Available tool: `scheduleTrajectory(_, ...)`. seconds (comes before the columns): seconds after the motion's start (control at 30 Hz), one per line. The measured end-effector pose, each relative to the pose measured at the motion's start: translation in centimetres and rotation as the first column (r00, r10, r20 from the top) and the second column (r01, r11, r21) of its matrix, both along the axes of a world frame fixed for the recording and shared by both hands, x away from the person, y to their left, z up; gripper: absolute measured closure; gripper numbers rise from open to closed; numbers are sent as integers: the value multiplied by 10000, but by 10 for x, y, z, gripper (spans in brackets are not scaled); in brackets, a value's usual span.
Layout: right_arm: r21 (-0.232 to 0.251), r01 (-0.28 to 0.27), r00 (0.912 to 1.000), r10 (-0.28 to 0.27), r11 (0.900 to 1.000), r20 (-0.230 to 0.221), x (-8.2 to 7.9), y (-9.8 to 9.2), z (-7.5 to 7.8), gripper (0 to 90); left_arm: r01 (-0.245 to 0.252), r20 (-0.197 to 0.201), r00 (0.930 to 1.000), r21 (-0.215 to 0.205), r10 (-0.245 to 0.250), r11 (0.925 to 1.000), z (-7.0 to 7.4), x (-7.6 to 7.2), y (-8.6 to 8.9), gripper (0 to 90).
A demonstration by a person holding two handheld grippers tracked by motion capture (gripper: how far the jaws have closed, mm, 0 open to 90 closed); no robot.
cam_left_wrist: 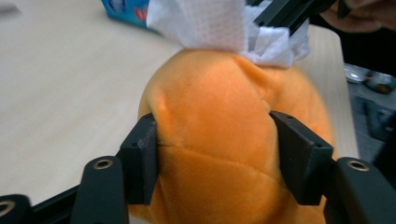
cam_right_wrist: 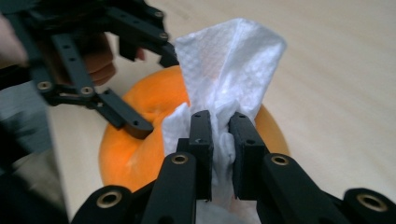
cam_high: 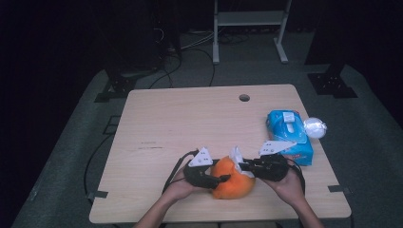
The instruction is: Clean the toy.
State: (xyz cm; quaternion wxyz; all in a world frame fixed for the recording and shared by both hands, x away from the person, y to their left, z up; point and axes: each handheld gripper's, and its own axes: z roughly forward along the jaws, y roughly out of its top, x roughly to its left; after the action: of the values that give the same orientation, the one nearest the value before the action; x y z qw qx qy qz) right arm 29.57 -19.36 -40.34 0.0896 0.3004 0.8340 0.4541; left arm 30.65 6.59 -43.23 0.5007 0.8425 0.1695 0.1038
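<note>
Left tongs (cam_left_wrist: 215,154) clamp the round orange plush toy (cam_left_wrist: 224,135) steady on the wooden surface (cam_high: 190,118), so right tongs (cam_right_wrist: 219,140), pinching a white tissue (cam_right_wrist: 229,65), can wipe it

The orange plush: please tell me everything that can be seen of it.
The orange plush is a rounded, soft toy of fuzzy orange fabric with stitched seams and dents. It rests on the table near the front edge, between the two hands. The left gripper is shut on it, its pads pressing into both sides. A white tissue lies against its top, pinched by the right gripper. The blue tissue pack lies apart from it.
</note>
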Motion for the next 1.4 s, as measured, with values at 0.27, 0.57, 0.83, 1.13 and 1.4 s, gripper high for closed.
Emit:
scheduleTrajectory(0.27, 150, 183, 9985, -190, 9997, 513, 0, 15, 2, 799, 23, 640, 9979, 296, -42, 9996, 0, 0, 4, 300)
scheduleTrajectory(0.57, -164, -240, 9995, 236, 9996, -220, 2, 5, -8, 797, -55, -406, 9992, -105, 50, 9999, -6, 5, 9, 248)
scheduleTrajectory(0.83, -560, -420, 9973, 453, 9975, 573, -7, 28, 2, 796, 286, -198, 9994, 309, -280, 9991, -2, 0, 11, 240)
scheduleTrajectory(1.13, -573, -845, 9943, 879, 9948, 600, -13, 36, -3, 796, 388, -158, 9991, 143, -386, 9991, -3, 3, 9, 222)
scheduleTrajectory(1.4, 275, 143, 9982, -127, 9995, -580, 8, -10, -14, 797, 125, -503, 9987, 46, -122, 9999, -9, 8, 17, 243)
